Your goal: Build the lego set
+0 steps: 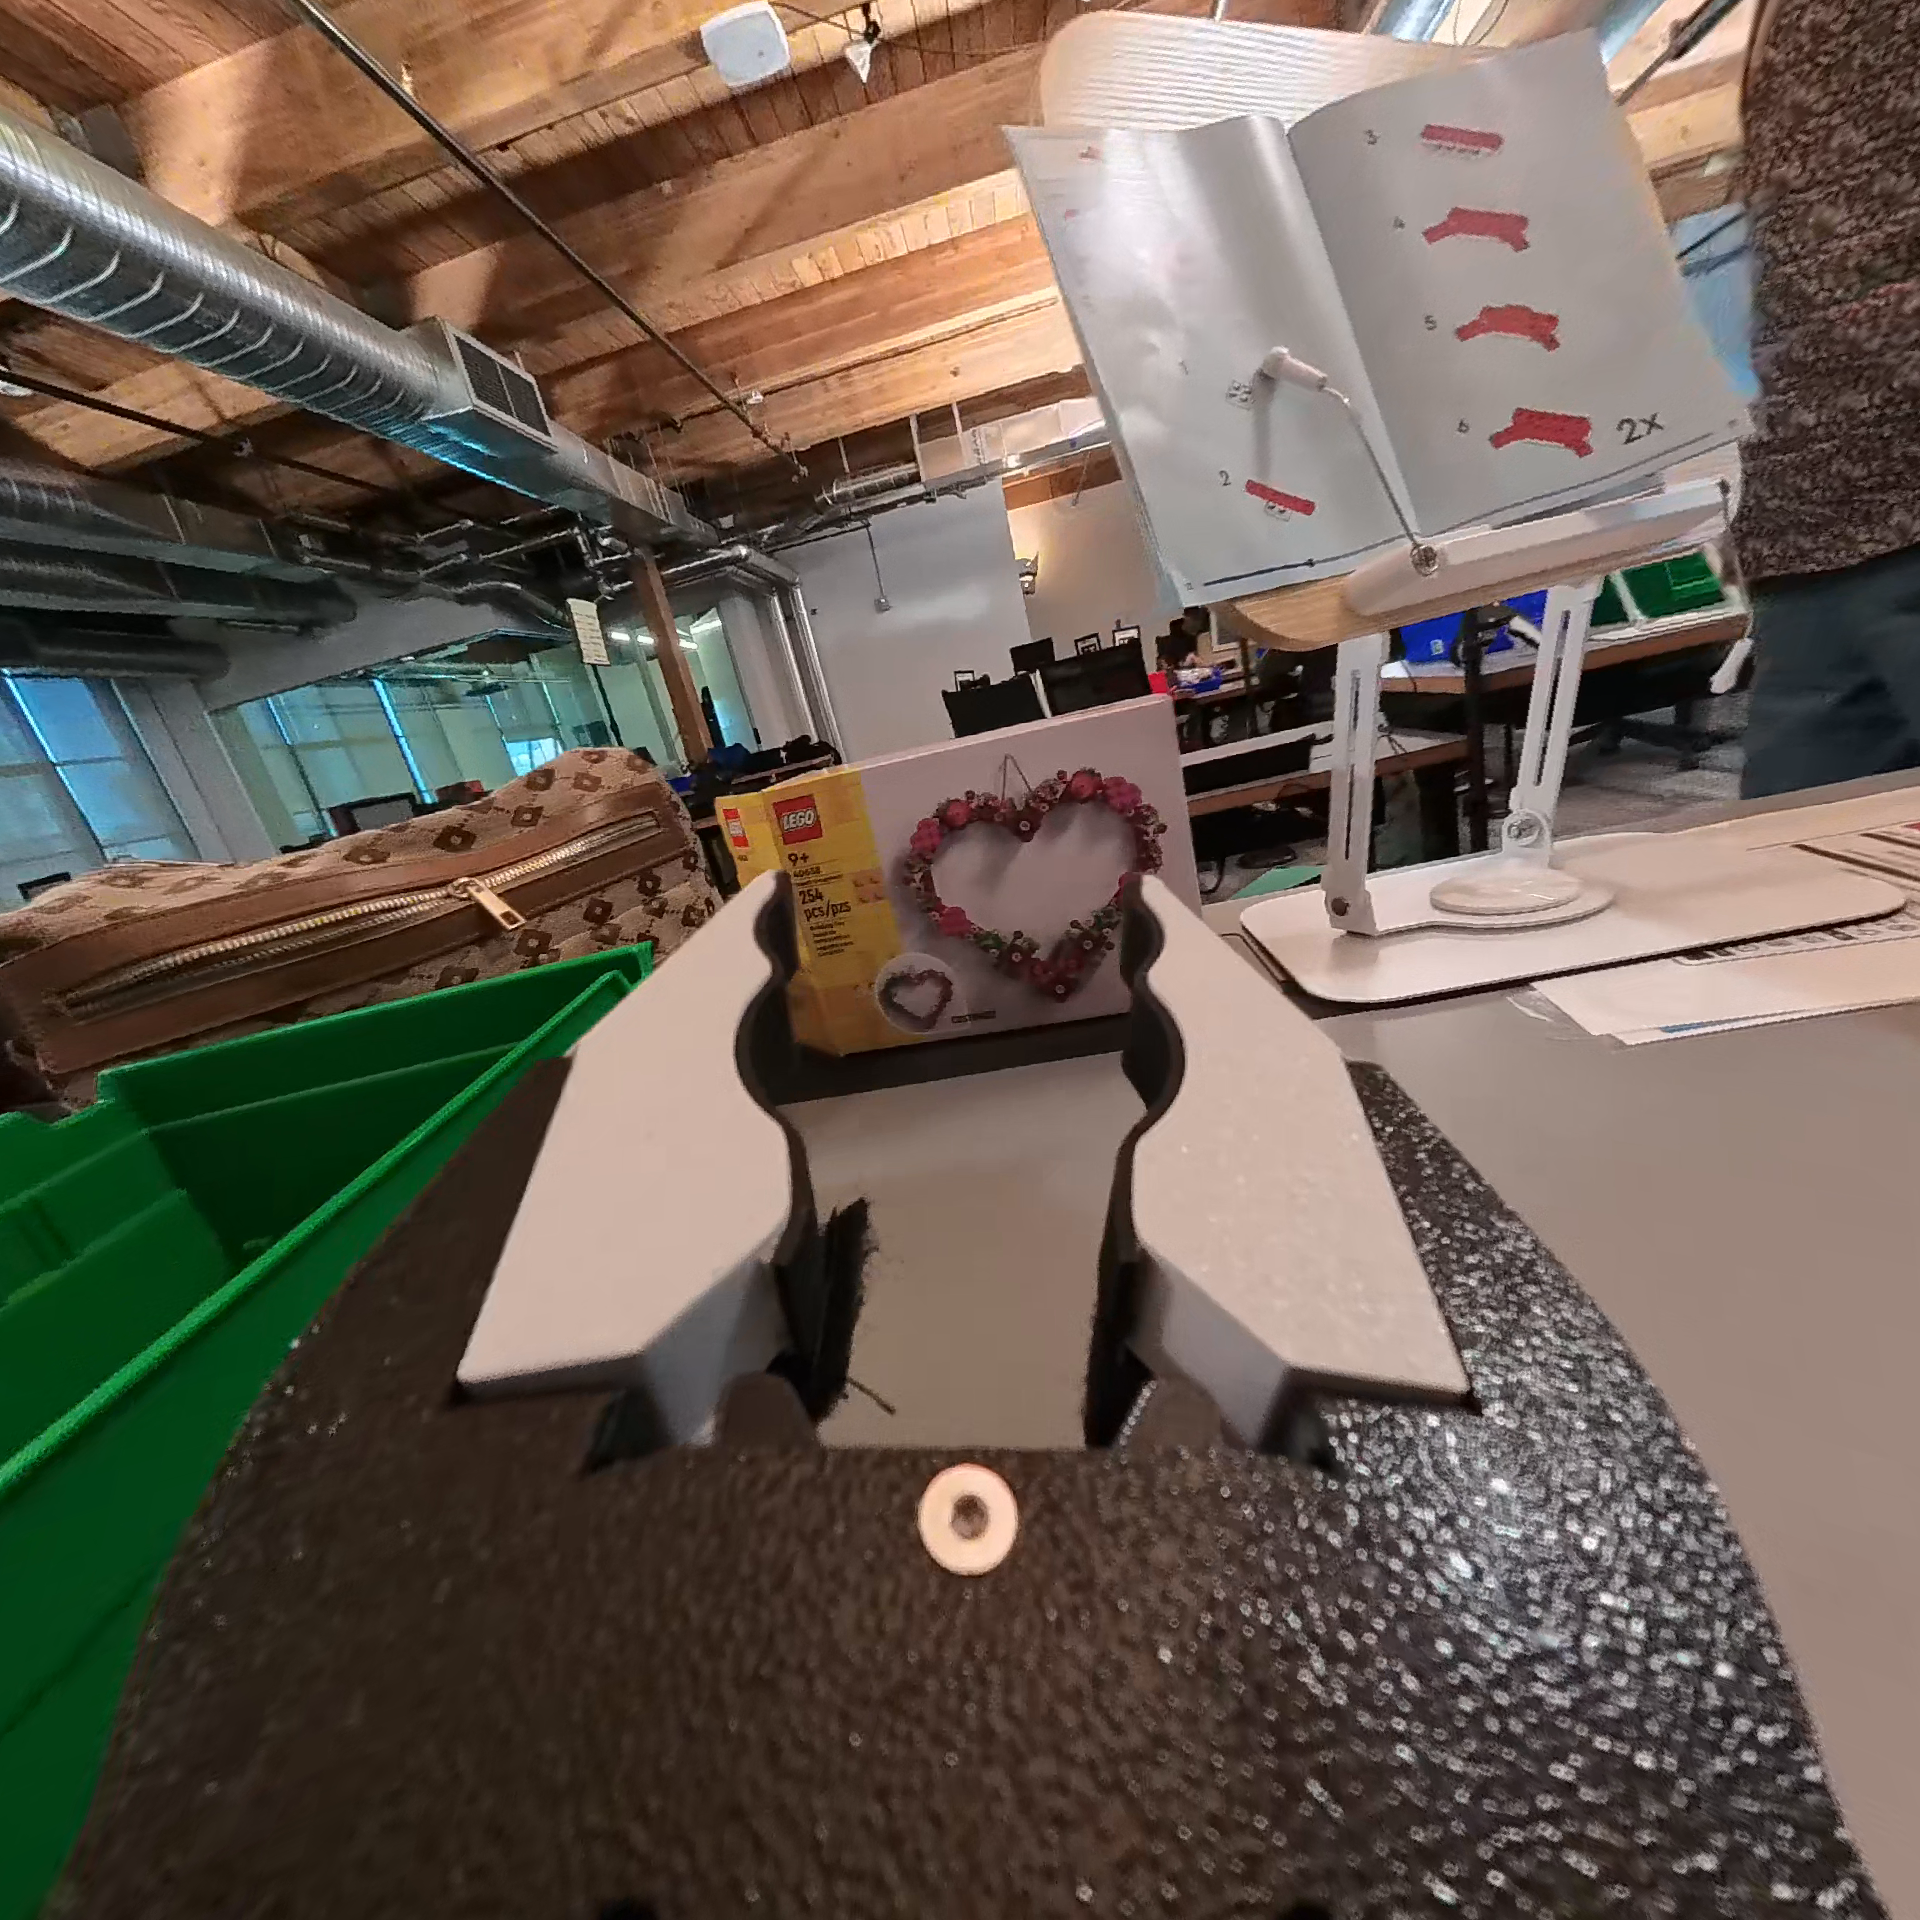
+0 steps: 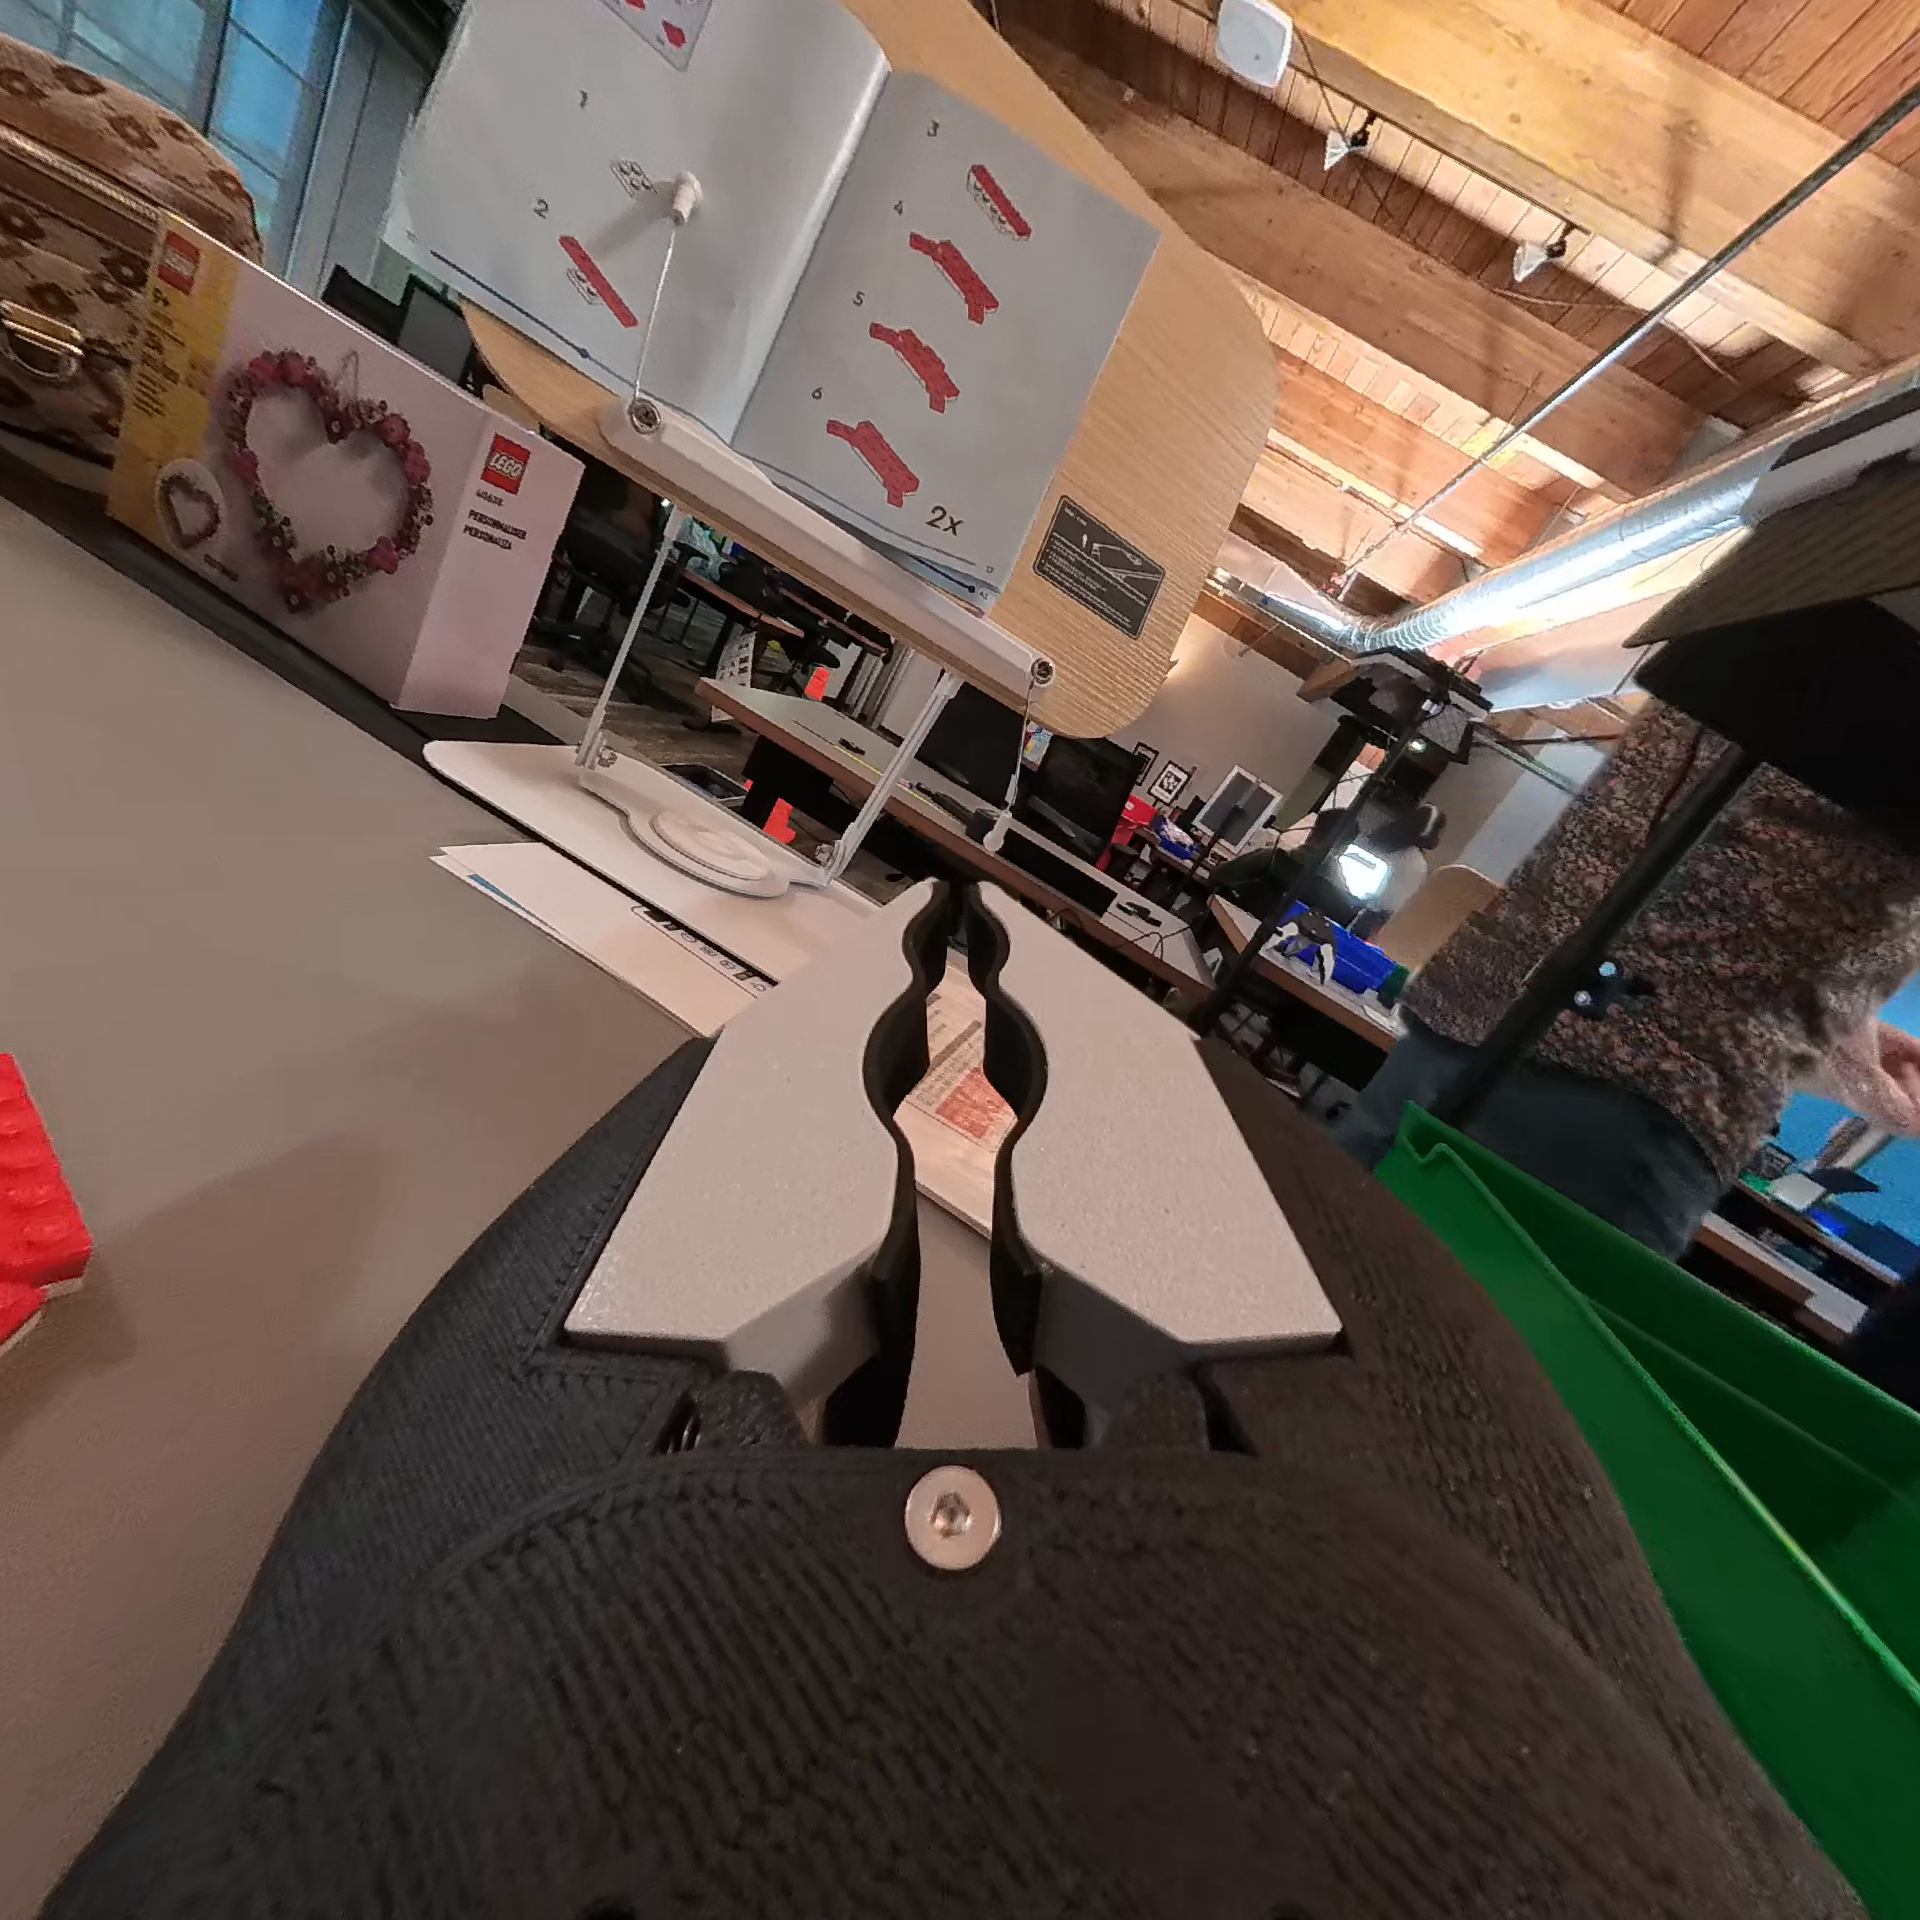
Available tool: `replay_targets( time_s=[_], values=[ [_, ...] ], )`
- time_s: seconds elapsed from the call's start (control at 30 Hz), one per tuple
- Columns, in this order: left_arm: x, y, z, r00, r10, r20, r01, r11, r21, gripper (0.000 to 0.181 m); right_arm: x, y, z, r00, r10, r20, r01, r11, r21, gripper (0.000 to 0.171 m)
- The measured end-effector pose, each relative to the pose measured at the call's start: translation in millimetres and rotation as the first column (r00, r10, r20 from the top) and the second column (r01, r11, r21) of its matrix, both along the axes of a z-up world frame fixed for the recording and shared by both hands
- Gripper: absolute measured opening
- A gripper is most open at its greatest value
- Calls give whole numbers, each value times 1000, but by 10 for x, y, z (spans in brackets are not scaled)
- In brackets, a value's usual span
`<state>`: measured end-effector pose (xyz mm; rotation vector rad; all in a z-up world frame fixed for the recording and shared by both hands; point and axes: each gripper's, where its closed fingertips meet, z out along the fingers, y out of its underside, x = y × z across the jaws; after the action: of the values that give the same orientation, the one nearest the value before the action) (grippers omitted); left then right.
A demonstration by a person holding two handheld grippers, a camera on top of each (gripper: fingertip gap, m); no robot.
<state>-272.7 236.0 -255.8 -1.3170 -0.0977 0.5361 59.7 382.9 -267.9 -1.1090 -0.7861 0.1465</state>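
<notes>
My left gripper (image 1: 951, 914) is open and empty, low over the grey table (image 1: 1610, 1195), pointing at the set's box (image 1: 997, 894) with a heart wreath picture. My right gripper (image 2: 956, 899) is shut with nothing between its fingertips, low over the table (image 2: 208, 935). Red lego pieces (image 2: 31, 1195) lie on the table at the far left edge of the right wrist view. The open instruction booklet (image 1: 1382, 343) rests on a white stand (image 1: 1496, 894); it also shows in the right wrist view (image 2: 790, 260). The box shows there too (image 2: 332, 499).
A green bin (image 1: 208, 1195) stands left of my left gripper, another green bin (image 2: 1683, 1403) right of my right gripper. A patterned brown bag (image 1: 343, 914) lies behind the left bin. Paper sheets (image 1: 1766, 977) lie by the stand. A person (image 2: 1714, 987) stands at the table's far right. One gripper's finger ends stand about 35 cm off the other's.
</notes>
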Motion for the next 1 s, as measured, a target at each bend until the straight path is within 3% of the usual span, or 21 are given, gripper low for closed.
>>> replay_targets(
  time_s=[0.3,0.5,1.0],
  values=[
    [122,55,-25,998,-35,-52,34,999,-30,60,37,11,1,1000,-5,-21,4,1000,-15,1],
    [137,87,-55,997,-74,11,75,997,-29,67,32,19,-10,1000,0,-25,-1,1000,-24,1],
    [227,114,-65,994,-99,-47,97,994,-44,60,90,-4,-8,1000,-16,-24,15,1000,-21,1]
  ],
)
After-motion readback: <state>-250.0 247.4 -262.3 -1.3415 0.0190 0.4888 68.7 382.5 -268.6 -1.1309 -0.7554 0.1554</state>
